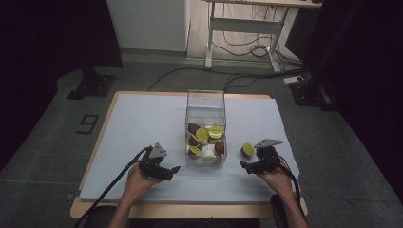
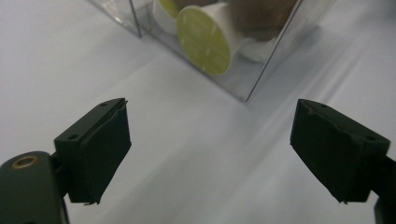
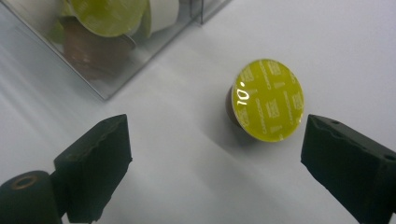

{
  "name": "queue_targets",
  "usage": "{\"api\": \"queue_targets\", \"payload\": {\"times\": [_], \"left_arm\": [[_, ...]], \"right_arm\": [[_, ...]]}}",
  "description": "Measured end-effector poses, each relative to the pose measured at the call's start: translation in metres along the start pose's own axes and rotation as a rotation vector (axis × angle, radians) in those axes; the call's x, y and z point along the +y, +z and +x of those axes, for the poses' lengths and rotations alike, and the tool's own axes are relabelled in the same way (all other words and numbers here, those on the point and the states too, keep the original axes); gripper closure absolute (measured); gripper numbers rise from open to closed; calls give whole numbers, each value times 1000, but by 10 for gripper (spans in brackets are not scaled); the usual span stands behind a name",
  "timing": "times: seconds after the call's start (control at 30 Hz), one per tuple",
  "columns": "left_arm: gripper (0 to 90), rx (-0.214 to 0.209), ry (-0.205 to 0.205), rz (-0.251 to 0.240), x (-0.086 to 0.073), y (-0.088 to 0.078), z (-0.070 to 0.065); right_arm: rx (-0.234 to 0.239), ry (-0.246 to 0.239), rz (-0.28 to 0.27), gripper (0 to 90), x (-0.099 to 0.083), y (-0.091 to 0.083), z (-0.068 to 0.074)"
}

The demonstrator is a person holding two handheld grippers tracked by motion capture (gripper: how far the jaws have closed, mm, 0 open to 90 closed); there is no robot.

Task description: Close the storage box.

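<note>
Brown capsule (image 3: pixel 267 100), yellow-green foil lid

This is looking like a lab or recording studio: beyond the fingers, a desk (image 1: pixel 142 118) under a white sheet is standing on grey carpet (image 1: pixel 342 156), with black curtains (image 1: pixel 47 33) hanging, cables (image 1: pixel 247 47) trailing, and stand bases (image 1: pixel 92 85) sitting nearby.

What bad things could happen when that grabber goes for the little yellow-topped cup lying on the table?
1. The brown coffee capsule with a yellow-green foil lid lies on its side on the white table cover, so it may roll away when nudged.
2. The right hand-held gripper, jaws open and empty, sits close to the clear plastic box and could bump it while reaching.
</note>
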State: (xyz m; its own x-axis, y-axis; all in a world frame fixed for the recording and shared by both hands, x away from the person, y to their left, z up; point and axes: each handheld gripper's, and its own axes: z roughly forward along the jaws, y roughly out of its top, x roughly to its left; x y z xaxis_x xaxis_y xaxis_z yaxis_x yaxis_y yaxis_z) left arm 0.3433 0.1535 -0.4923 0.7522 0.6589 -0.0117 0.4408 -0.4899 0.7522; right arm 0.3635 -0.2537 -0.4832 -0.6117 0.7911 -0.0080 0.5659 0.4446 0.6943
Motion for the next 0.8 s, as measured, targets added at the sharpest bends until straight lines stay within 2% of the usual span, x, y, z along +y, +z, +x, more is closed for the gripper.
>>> {"api": "queue_targets", "payload": {"times": [0.1,0.47,0.53,0.8], "left_arm": [[132,-16,-2,-7,3,1,-1],[143,-17,25,-13,13,4,-6],[149,-32,16,-28,15,4,-6],[167,-32,32,-37,23,5,-8]], "right_arm": [[4,-5,-9,103,1,-1,1],[19,-22,-49,132,8,-5,9],[21,-24,-55,134,9,-6,11],[40,-37,-76,138,15,-6,17]]}}
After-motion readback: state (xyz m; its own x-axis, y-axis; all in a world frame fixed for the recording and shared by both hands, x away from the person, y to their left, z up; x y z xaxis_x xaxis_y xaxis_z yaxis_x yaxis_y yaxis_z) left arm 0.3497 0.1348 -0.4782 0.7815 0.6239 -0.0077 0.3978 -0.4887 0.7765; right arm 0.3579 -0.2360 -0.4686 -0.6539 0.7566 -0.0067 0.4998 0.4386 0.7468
